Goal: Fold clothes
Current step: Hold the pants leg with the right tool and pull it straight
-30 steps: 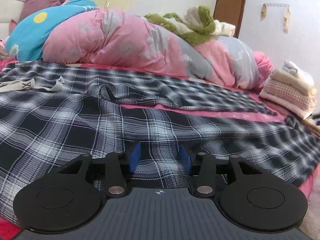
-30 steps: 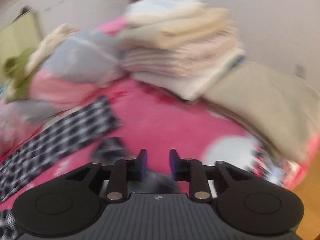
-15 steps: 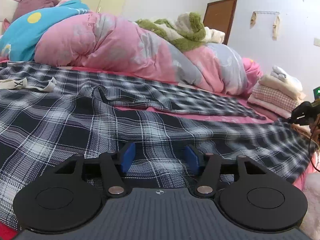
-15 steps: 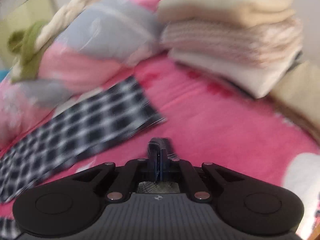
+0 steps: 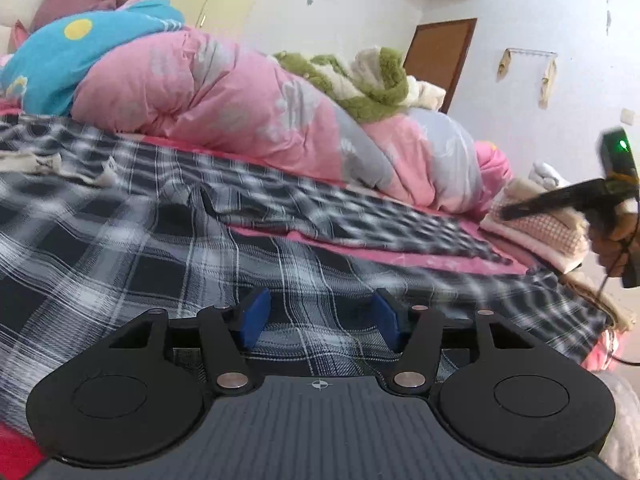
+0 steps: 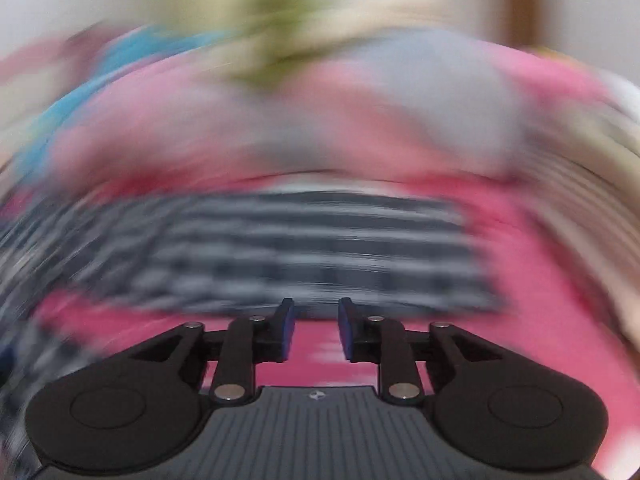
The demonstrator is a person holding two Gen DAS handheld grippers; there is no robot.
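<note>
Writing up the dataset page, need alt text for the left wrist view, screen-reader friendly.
Black-and-white plaid garment spread across a pink bed, seen low over the left gripper, whose blue-padded jaws stand open just above the cloth, holding nothing. Behind lies a heaped pink duvet; at the right edge a hand holds the right gripper in front of a stack of folded clothes.

the room is bright with soft, even light, and no hard shadows or shiny glare show. the left wrist view is mostly sharp – the pink quilt (image 5: pixel 224 96) looks clear, but the checked cloth (image 5: pixel 120 240) is a bit smeared far back. straight lines bend near the edges, like the door (image 5: pixel 444 60). the right wrist view is very blurry all over – colours streak sideways. only the black right gripper (image 6: pixel 316 328) up close stays sharp. its corners are dark.
</note>
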